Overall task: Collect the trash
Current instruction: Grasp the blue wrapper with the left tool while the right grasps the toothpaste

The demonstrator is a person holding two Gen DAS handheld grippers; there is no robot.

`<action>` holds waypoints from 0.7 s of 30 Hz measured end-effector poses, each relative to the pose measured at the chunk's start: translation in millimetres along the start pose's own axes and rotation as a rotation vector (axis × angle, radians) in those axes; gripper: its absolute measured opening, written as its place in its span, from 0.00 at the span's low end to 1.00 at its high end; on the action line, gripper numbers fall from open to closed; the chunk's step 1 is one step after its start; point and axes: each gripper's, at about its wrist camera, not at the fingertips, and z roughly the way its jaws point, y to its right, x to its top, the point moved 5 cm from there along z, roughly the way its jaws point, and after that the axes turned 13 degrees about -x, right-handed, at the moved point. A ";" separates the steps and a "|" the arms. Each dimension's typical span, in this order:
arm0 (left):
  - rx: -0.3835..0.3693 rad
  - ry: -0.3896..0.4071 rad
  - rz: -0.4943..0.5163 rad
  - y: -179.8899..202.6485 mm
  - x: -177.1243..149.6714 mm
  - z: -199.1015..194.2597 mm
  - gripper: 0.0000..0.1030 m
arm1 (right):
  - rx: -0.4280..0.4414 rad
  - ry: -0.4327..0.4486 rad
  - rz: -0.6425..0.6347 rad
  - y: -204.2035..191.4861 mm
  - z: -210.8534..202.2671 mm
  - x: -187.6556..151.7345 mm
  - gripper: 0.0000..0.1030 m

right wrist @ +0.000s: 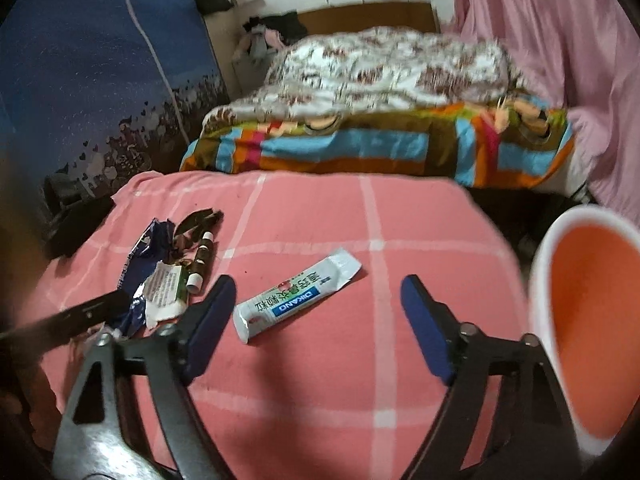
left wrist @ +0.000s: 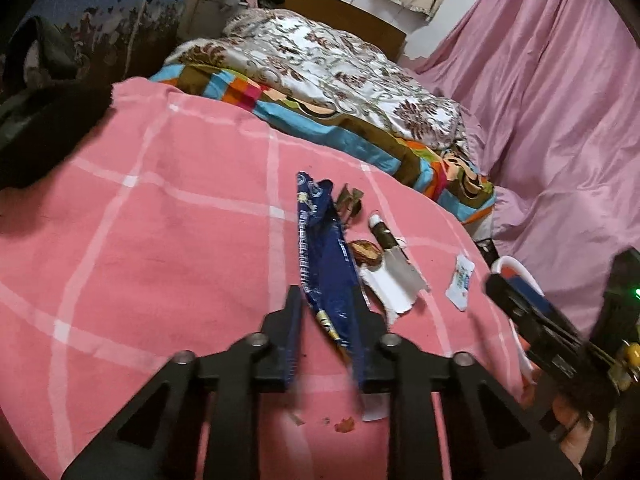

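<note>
2 pairs of tongs work over a pink checked cover. The left tongs [left wrist: 328,308] are clamped on the near end of a blue wrapper [left wrist: 326,252], which runs away from them across the cover [left wrist: 160,220]. Just right of the wrapper lie a torn white paper [left wrist: 394,288], a small brown bottle [left wrist: 384,234] and dark scraps [left wrist: 350,202], crowded together; how they overlap is hard to tell. A white sachet [right wrist: 296,294] lies alone mid-cover, well clear of that heap, with bare cloth on every side. The right tongs [right wrist: 316,312] hang above the sachet's near end with their blue fingers [right wrist: 426,320] spread wide, nothing between them. A white-rimmed orange bin [right wrist: 592,320] sits at the cover's right edge, cut off by the picture. Beyond the far edge, a striped blanket [right wrist: 360,148] and a flowered quilt [right wrist: 380,64] are blurred. Crumbs [left wrist: 344,424] lie under the left tongs.
</note>
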 end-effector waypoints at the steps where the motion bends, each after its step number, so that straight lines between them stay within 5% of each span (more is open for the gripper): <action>1: -0.003 0.002 -0.002 0.1 0.9 -1.0 0.13 | 0.011 -0.017 0.011 -1.0 5.1 0.3 0.80; 5: -0.027 -0.001 -0.017 -2.2 2.0 -0.5 0.08 | 0.014 -0.024 -0.042 -15.5 8.9 2.3 0.72; 12: -0.030 0.011 -0.005 1.9 0.3 -9.4 0.04 | 0.004 -0.010 -0.148 -30.8 1.4 -7.3 0.39; 21: -0.003 0.025 0.043 10.1 -13.3 -28.5 0.03 | 0.023 0.039 -0.209 -28.1 -23.1 -27.7 0.30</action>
